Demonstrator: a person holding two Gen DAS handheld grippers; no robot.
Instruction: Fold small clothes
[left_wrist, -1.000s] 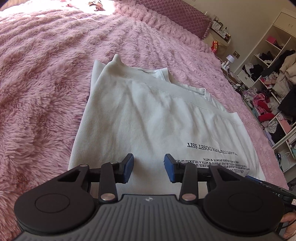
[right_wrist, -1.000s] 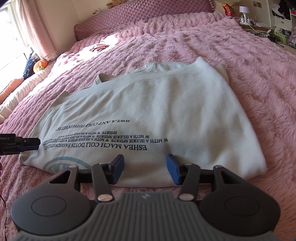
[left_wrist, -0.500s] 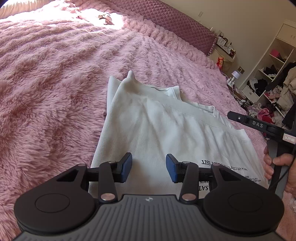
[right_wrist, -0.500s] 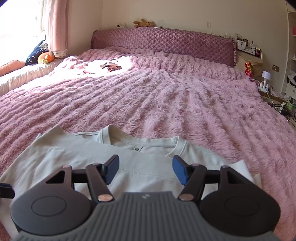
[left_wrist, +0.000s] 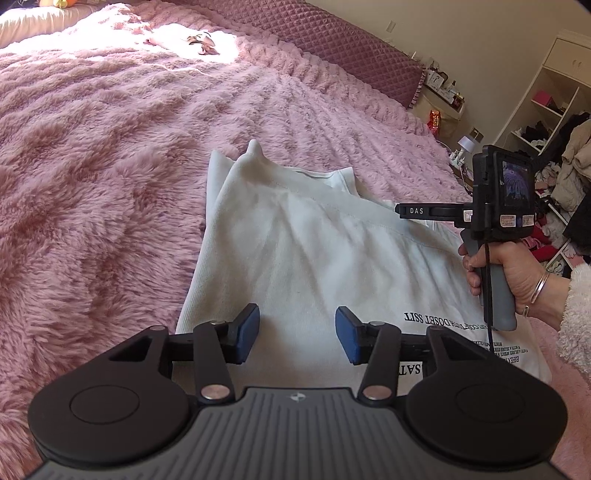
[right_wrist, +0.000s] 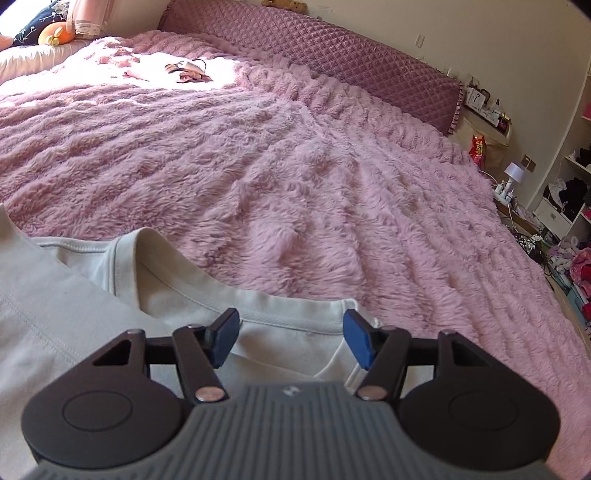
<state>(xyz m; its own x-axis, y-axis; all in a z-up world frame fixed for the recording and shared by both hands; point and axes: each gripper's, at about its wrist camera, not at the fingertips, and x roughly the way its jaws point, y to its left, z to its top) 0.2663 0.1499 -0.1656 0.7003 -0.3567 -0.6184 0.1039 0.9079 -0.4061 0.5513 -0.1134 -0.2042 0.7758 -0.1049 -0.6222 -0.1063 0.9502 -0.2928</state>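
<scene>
A white T-shirt (left_wrist: 306, 251) with black printed text lies partly folded on the pink furry bedspread (left_wrist: 92, 166). My left gripper (left_wrist: 297, 334) is open and empty, just above the shirt's near left hem area. My right gripper (right_wrist: 290, 338) is open and empty, hovering over the shirt's neckline (right_wrist: 207, 291) at the far end. In the left wrist view the right gripper's body (left_wrist: 498, 206) shows at the right, held by a hand above the shirt's far right side.
A purple quilted headboard (right_wrist: 332, 62) runs along the bed's far side. Small items (right_wrist: 188, 70) lie in the sunlit patch. Shelves with clothes (left_wrist: 554, 140) and a nightstand with a lamp (right_wrist: 513, 173) stand to the right of the bed.
My right gripper has moved from the shirt's hem end up over the shirt to its neckline. My left gripper has shifted left towards the shirt's left edge. Both stay open.
</scene>
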